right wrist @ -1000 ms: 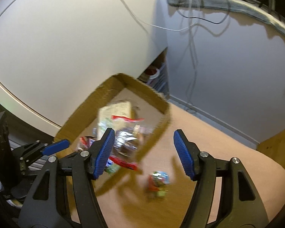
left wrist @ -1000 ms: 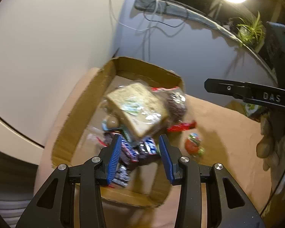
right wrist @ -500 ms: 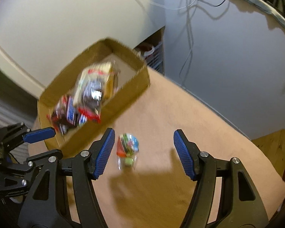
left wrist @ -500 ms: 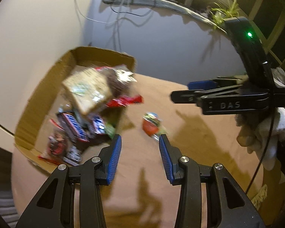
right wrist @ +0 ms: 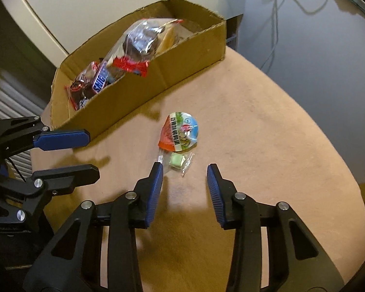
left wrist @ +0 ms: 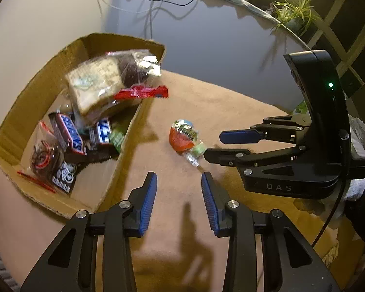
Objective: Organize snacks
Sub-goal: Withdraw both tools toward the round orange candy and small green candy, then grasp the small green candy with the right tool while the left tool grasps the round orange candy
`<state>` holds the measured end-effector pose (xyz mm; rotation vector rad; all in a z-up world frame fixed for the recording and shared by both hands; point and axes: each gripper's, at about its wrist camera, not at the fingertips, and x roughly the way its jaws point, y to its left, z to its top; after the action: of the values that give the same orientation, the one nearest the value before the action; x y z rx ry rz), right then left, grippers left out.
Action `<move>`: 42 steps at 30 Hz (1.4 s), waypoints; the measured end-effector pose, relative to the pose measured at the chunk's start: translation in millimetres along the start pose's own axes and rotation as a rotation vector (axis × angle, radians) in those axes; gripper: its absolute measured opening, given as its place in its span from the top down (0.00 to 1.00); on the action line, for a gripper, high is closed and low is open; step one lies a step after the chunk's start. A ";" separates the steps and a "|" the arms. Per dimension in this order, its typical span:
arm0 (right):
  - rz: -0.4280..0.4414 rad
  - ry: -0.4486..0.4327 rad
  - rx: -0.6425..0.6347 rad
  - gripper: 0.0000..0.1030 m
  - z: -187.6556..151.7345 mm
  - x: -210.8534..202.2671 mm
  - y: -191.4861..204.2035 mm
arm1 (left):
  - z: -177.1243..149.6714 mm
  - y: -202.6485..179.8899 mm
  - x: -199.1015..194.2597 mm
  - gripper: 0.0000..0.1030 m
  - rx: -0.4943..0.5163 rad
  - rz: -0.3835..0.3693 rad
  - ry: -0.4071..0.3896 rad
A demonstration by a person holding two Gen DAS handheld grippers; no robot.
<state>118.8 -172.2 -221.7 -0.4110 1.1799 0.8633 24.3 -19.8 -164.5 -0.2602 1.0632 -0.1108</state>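
The brown cardboard box [left wrist: 124, 170] at frame left held blue-lettered Snickers bars [left wrist: 71, 135]. "DAS" marked the right gripper [left wrist: 213, 143]. Both it and the left gripper [left wrist: 178, 203] stood released, empty.

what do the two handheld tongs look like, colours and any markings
Both tongs are black plastic frames with triangular cut-outs and silver screw heads, with ribbed blue pads on the fingers. The right tongs carry white "DAS" lettering, a green light and a thin black cable. The left tongs look alike; no lettering shows on them.
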 end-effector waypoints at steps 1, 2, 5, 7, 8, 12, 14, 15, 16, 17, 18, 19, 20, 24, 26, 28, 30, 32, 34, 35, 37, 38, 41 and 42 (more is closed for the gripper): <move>-0.001 -0.005 -0.004 0.62 0.2 1.6 0.4 | -1.1 1.0 1.0 0.66 -0.005 0.004 -0.002; 0.000 -0.009 -0.008 0.62 1.2 2.8 1.0 | -2.7 1.5 1.6 0.66 -0.011 0.007 -0.005; 0.016 -0.018 -0.021 0.62 4.5 8.0 2.8 | -2.3 3.0 3.4 0.66 -0.024 0.012 -0.014; 0.000 -0.016 -0.042 0.62 5.7 13.6 5.5 | -0.5 3.2 5.2 0.66 -0.023 0.014 -0.019; -0.007 -0.016 -0.052 0.65 6.3 15.7 7.5 | -0.2 3.9 6.0 0.66 -0.023 0.014 -0.021; -0.020 -0.007 -0.074 0.70 6.2 22.1 11.2 | -0.5 4.9 10.6 0.66 -0.031 0.010 -0.028; -0.019 -0.010 -0.081 0.70 6.4 22.7 11.6 | 2.6 3.4 16.7 0.66 -0.036 0.007 -0.029; -0.021 -0.010 -0.083 0.70 5.6 22.8 11.0 | 3.5 2.8 18.5 0.66 -0.039 0.004 -0.030; -0.029 -0.010 -0.082 0.70 4.7 22.4 9.2 | 4.7 1.2 20.1 0.66 -0.038 0.000 -0.033; -0.038 -0.007 -0.081 0.72 3.8 22.4 7.4 | 5.9 -0.7 21.8 0.66 -0.034 -0.003 -0.034; -0.045 -0.002 -0.075 0.77 2.0 22.7 4.1 | 6.8 -2.2 23.2 0.66 -0.031 -0.006 -0.034; -0.042 -0.004 -0.067 0.78 0.9 21.9 1.2 | 8.4 -4.5 25.8 0.66 -0.030 -0.009 -0.031; -0.038 -0.006 -0.054 0.80 -0.6 20.3 -3.4 | 10.6 -6.0 27.9 0.66 -0.031 -0.011 -0.030; -0.042 -0.014 -0.026 0.81 -7.0 15.2 -15.3 | 16.7 -10.7 34.9 0.66 -0.022 -0.009 -0.032; -0.042 -0.016 -0.016 0.81 -8.7 13.9 -18.6 | 20.1 -12.6 40.9 0.66 -0.014 -0.008 -0.032; -0.047 -0.019 -0.006 0.81 -8.7 14.2 -22.7 | 24.2 -15.1 48.5 0.66 -0.003 -0.001 -0.030; -0.050 -0.023 0.004 0.81 -11.8 13.7 -31.6 | 28.3 -18.6 56.3 0.64 0.007 0.015 -0.028; -0.053 -0.028 0.017 0.81 -14.7 11.2 -36.5 | 32.4 -22.0 62.9 0.62 0.014 0.042 -0.036; -0.055 -0.033 0.027 0.81 -17.3 8.9 -41.0 | 35.2 -26.4 68.0 0.56 0.031 0.062 -0.046; -0.058 -0.033 0.028 0.81 -17.7 9.8 -42.5 | 36.6 -29.3 69.9 0.54 0.042 0.072 -0.049; -0.057 -0.035 0.035 0.81 -19.6 9.6 -46.3 | 40.4 -34.5 74.7 0.51 0.066 0.089 -0.051; -0.058 -0.035 0.035 0.81 -20.4 10.3 -46.3 | 41.7 -36.1 76.8 0.51 0.075 0.100 -0.053; -0.063 -0.038 0.038 0.81 -21.1 12.1 -43.8 | 48.2 -38.2 83.0 0.51 0.083 0.115 -0.055; -0.063 -0.040 0.040 0.81 -22.1 13.0 -43.6 | 49.6 -38.7 84.9 0.51 0.082 0.116 -0.053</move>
<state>139.9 -209.9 -248.1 -0.3949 1.1399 0.7889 110.2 -67.5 -203.5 -0.1260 1.0158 -0.0430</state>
